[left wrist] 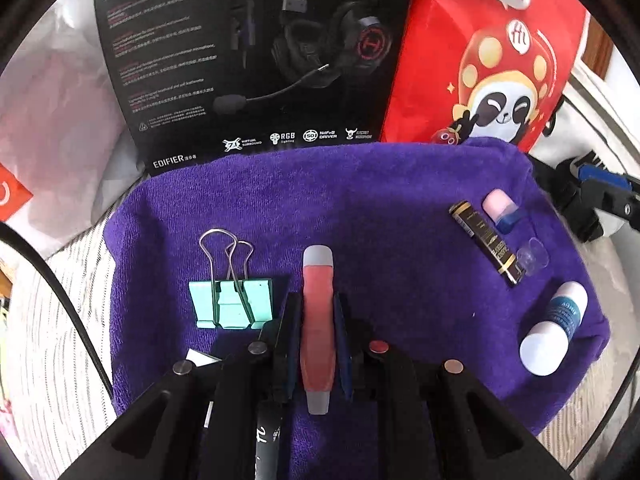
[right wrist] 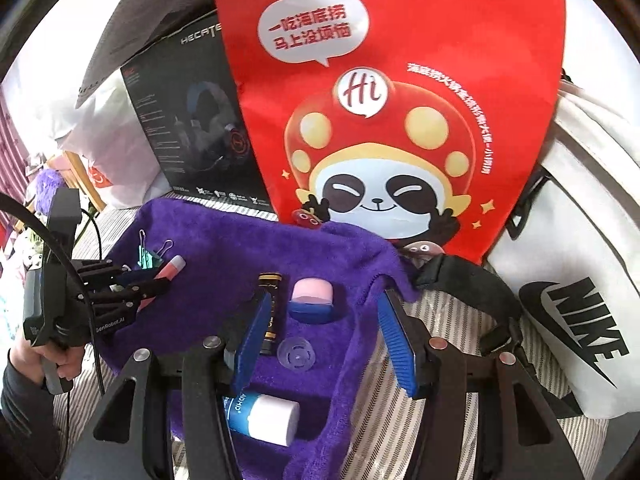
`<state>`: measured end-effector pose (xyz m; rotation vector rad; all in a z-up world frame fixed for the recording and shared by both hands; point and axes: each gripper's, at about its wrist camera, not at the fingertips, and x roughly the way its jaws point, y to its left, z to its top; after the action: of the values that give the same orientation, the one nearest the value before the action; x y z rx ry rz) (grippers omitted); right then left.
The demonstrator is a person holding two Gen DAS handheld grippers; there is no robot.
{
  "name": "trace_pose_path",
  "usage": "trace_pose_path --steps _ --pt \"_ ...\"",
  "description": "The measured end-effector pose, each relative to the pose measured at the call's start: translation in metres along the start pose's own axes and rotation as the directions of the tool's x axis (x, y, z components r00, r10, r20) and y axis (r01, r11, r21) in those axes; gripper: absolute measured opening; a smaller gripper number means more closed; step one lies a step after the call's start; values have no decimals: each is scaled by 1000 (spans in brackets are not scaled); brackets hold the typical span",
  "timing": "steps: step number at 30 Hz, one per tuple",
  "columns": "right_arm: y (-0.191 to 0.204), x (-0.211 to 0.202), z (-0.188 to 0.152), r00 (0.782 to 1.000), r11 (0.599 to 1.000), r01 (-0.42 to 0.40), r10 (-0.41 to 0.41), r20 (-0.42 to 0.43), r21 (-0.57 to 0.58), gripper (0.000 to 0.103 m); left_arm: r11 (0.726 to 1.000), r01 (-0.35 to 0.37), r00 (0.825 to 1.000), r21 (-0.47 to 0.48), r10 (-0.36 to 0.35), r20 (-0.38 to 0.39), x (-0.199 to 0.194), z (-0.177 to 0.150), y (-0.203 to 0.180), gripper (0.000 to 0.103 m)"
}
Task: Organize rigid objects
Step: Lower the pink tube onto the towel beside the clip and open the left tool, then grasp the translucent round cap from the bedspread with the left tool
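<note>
The left gripper [left wrist: 317, 320] has its fingers clamped on a pink tube with grey end caps [left wrist: 317, 320], long axis running straight along the fingers, pointing toward the headset box [left wrist: 248, 60], over the purple towel [left wrist: 380, 200]. The right gripper [right wrist: 324, 344] hangs wide open, holding nothing.

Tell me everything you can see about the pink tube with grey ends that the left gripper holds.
The pink tube is a slim, smooth stick, plastic by its look, with a salmon-pink body and a grey cap at each end. The left gripper is shut on its middle, one finger on each long side. It lies lengthwise along the fingers, pointing away from the camera, over the purple towel; whether it touches the towel cannot be told. A teal binder clip lies beside it on the left, apart.
</note>
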<state>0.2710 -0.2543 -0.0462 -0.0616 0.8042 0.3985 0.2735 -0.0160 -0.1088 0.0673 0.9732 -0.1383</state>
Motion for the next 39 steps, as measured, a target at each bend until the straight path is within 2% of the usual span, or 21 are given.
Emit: trace_pose_path --steps 5,11,16,17,20,25,30,34,39 --pt "-4 -5 1 1000 1000 4 -5 12 12 55 999 -21 1000 35 21 -10 0 -2 -8 17" --pt "-3 -14 2 1000 1000 15 -15 28 1 55 999 -10 999 31 12 -41 -6 -7 -11 18" --pt "-10 -23 0 999 999 39 -40 33 3 55 1000 28 1000 11 -28 -4 -37 -21 -14 18" --pt "-13 -25 0 999 999 39 -39 38 10 55 999 44 999 15 -44 6 -45 -24 -17 20" --pt "-21 -33 1 998 999 39 -41 54 34 55 994 101 995 40 -102 21 -68 -39 -27 33" --pt "-29 -43 0 996 998 40 -44 78 53 55 985 144 989 91 -146 19 -90 -70 -55 38" --pt "-35 -44 0 996 996 35 -41 78 76 55 974 200 980 110 -200 -14 -90 -87 -78 38" --pt "-36 -44 -1 996 996 27 -34 80 84 55 972 188 982 138 -183 -50 -79 -92 -95 38" --pt "-37 -43 -1 997 996 22 -29 74 87 55 976 179 982 124 -170 -78 -65 -89 -103 38"
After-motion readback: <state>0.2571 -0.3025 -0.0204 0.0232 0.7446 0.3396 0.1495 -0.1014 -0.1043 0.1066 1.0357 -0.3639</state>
